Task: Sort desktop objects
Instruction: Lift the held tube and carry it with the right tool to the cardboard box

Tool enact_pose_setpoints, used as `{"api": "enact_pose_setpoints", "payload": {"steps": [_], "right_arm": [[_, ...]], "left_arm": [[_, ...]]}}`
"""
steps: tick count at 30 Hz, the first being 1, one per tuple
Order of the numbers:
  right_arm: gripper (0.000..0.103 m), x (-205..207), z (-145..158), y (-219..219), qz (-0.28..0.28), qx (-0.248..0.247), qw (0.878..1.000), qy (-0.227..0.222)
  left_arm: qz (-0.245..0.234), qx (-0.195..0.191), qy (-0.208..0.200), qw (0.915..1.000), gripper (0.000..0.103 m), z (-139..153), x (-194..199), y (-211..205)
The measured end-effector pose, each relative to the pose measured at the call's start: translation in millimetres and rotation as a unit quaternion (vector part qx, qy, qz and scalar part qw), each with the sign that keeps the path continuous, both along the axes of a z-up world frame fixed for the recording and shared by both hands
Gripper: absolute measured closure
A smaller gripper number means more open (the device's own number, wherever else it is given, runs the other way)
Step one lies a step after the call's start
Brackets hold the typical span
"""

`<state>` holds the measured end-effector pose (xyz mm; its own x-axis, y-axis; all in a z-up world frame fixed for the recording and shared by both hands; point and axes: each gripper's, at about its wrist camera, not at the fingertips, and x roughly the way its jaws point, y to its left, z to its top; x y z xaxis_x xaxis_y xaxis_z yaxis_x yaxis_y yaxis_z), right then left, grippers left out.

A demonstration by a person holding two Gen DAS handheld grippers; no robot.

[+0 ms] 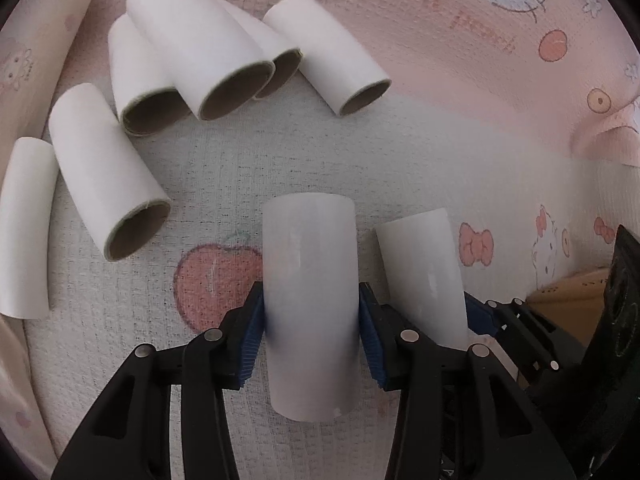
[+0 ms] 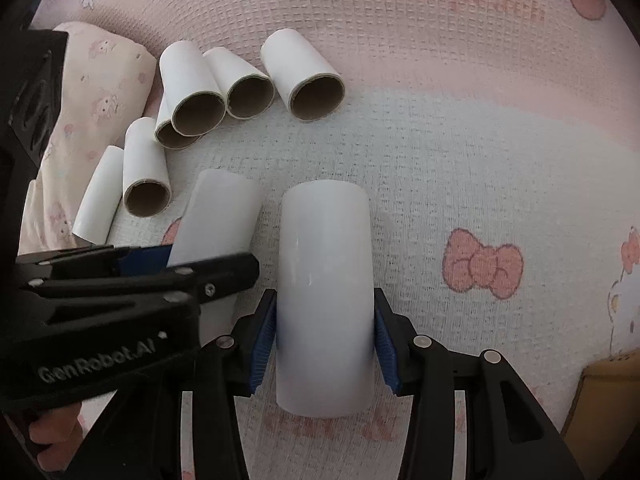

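Each hand-held gripper is clamped on one white tube. The left hand-held gripper (image 1: 311,322) pinches its tube (image 1: 310,300) between blue pads; the right hand-held gripper (image 2: 325,334) grips another tube (image 2: 325,296) the same way. The two held tubes sit side by side just above the pink cartoon-print cloth (image 1: 460,92). Ahead lies a cluster of loose tubes (image 1: 208,52) — six counted, one stacked across others, open ends facing back. A rolled fabric bundle (image 2: 100,92) borders the pile's left.
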<state>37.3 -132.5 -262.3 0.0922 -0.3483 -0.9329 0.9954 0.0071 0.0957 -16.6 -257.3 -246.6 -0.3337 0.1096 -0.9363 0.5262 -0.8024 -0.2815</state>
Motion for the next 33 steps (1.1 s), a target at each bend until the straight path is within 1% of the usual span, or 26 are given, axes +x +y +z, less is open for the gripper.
{"api": "enact_pose_setpoints", "payload": {"steps": [3, 5, 10, 15, 19, 22, 24, 26, 27, 29, 31, 33], "right_arm": [[0.062, 5.8, 0.5, 2.1, 0.006, -0.004, 1.000, 0.012], [0.062, 6.7, 1.0, 3.1, 0.004, 0.000, 1.000, 0.008], [0.062, 5.4, 9.2, 13.0, -0.012, -0.002, 1.000, -0.011], [0.062, 7.7, 26.6, 25.3, -0.009, -0.018, 1.000, 0.004], [0.062, -4.0, 41.4, 32.7, -0.006, -0.024, 1.000, -0.019], [0.062, -4.6, 60.0, 36.1, 0.001, -0.031, 0.999, -0.027], [0.062, -9.6, 76.7, 42.8, 0.007, -0.044, 0.999, -0.013], [0.062, -16.4, 94.5, 47.8, 0.001, -0.060, 0.998, -0.004], [0.062, -20.9, 101.6, 52.5, -0.003, -0.065, 0.998, -0.007], [0.062, -29.6, 120.2, 59.7, -0.010, -0.079, 0.996, -0.033], [0.062, -36.5, 138.5, 65.1, -0.011, -0.094, 0.994, -0.052], [0.062, -37.2, 158.6, 73.1, -0.011, -0.113, 0.992, -0.054]], "left_arm": [[-0.017, -0.022, 0.000, 0.9996, 0.056, 1.3, -1.1, 7.8], [-0.022, -0.029, 0.005, 0.9993, 0.056, 2.5, 1.8, 9.3], [0.000, -0.006, 0.033, 0.9994, 0.056, 8.6, 16.9, 4.6], [0.022, -0.003, 0.070, 0.9973, 0.056, 24.0, 32.2, 5.7], [0.032, -0.003, 0.081, 0.9962, 0.056, 35.4, 42.2, 7.7], [0.039, -0.009, 0.102, 0.9940, 0.056, 53.0, 54.4, 7.8], [0.041, -0.013, 0.115, 0.9925, 0.056, 63.4, 61.3, 9.3], [0.040, -0.019, 0.120, 0.9918, 0.056, 72.2, 63.7, 14.2], [0.039, -0.025, 0.125, 0.9911, 0.056, 79.5, 65.4, 17.2], [0.035, -0.038, 0.136, 0.9894, 0.056, 91.5, 70.7, 19.9], [0.029, -0.058, 0.149, 0.9867, 0.056, 106.9, 74.5, 26.3], [0.030, -0.083, 0.159, 0.9832, 0.056, 121.0, 78.5, 30.7]]}}
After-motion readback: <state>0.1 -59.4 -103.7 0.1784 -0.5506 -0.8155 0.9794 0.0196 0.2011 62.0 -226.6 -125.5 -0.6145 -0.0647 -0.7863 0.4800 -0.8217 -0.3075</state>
